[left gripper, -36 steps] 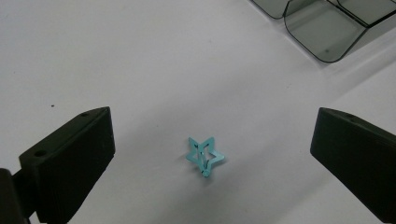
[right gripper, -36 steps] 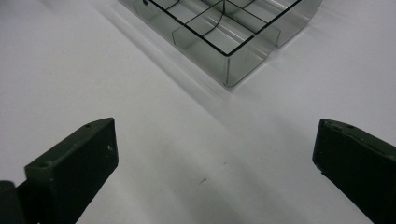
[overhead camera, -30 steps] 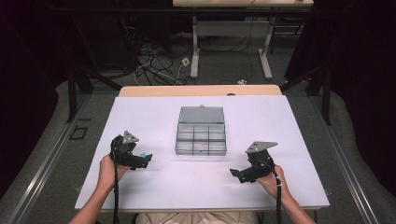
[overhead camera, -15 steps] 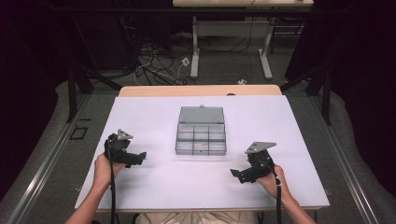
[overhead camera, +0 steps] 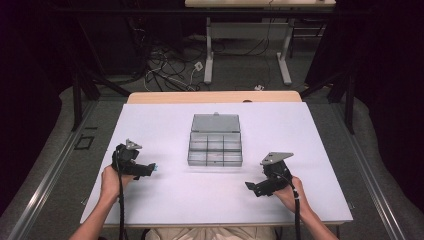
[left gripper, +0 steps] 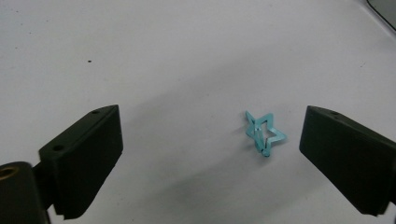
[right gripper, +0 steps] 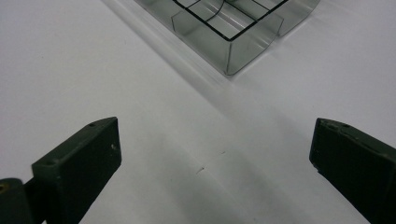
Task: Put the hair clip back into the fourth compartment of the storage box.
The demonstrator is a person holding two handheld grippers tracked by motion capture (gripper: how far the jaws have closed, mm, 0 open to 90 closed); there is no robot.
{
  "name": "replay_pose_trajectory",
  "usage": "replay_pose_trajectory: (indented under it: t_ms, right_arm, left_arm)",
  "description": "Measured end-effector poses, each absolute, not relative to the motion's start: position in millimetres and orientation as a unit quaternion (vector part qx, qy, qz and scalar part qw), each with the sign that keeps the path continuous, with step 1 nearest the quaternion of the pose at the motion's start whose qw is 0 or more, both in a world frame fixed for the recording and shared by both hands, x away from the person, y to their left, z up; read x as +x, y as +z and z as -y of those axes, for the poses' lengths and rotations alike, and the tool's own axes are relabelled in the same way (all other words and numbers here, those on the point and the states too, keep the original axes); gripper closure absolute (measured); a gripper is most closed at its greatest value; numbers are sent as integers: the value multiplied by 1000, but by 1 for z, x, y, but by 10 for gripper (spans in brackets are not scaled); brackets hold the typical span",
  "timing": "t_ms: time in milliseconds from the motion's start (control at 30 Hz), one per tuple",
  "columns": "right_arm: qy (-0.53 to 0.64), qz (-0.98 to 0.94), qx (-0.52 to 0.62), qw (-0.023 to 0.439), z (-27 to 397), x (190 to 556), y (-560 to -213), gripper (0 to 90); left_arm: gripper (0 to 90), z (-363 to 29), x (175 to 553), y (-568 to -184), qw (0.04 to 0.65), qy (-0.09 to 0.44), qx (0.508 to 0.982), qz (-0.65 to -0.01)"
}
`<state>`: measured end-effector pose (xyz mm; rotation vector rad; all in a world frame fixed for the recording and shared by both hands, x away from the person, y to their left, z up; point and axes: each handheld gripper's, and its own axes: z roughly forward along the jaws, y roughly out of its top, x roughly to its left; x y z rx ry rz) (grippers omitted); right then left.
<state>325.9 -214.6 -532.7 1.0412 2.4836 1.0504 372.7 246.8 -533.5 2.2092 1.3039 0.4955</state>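
1. Step in hand, as judged: approach for pick-up of the small turquoise star-shaped metal hair clip (left gripper: pixel 264 133), which lies flat on the white table (overhead camera: pixel 165 125); it is seen as a blue speck (overhead camera: pixel 155 168) at the tip of the left gripper (overhead camera: pixel 148 170) in the high view
2. Left gripper (left gripper: pixel 210 154): jaws are spread wide, nothing is held; the clip is framed between them, nearer the right-hand jaw in the left gripper view, not touched by either
3. Next move, as judged: the clip should be centred between the jaws, the gripper lowered to the table surface and closed across the thin wire frame; slipping is likely if it is caught off-centre
4. Right gripper (overhead camera: pixel 251 187): jaws also wide apart (right gripper: pixel 215 158), nothing held, kept low over bare table
5. Clear plastic compartment box (overhead camera: pixel 215 147) with its lid folded back stands mid-table, well apart from the clip; one corner (right gripper: pixel 233 42) is seen in the right gripper view. Probable destination, not confirmed
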Motion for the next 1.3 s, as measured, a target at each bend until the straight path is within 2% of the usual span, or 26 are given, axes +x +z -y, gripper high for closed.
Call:
replay_pose_trajectory:
  t_ms: [167, 233, 367, 533, 600, 900, 1300]
  right_arm:
    - [363, -851, 359, 121, 213, 326, -534, 26]
    - [364, -852, 356, 120, 213, 326, -534, 28]
    - [366, -851, 357, 119, 213, 326, -534, 30]
    - [360, -852, 362, 113, 216, 324, -535, 31]
    - [365, -850, 360, 118, 217, 324, -534, 32]
    - [363, -852, 361, 112, 215, 324, -535, 36]
    - [361, -853, 360, 113, 218, 325, -536, 39]
  left_arm:
    - [190, -243, 373, -535, 266, 175, 810, -492]
    - [306, -241, 373, -536, 268, 173, 812, -490]
    - [431, -237, 372, -536, 266, 164, 811, -495]
    - [639, -236, 375, -539, 277, 145, 809, -498]
    - [689, -234, 376, -541, 273, 129, 812, -499]
    - [836, -236, 375, -543, 274, 130, 814, -495]
    - [890, -237, 374, -540, 302, 124, 816, -477]
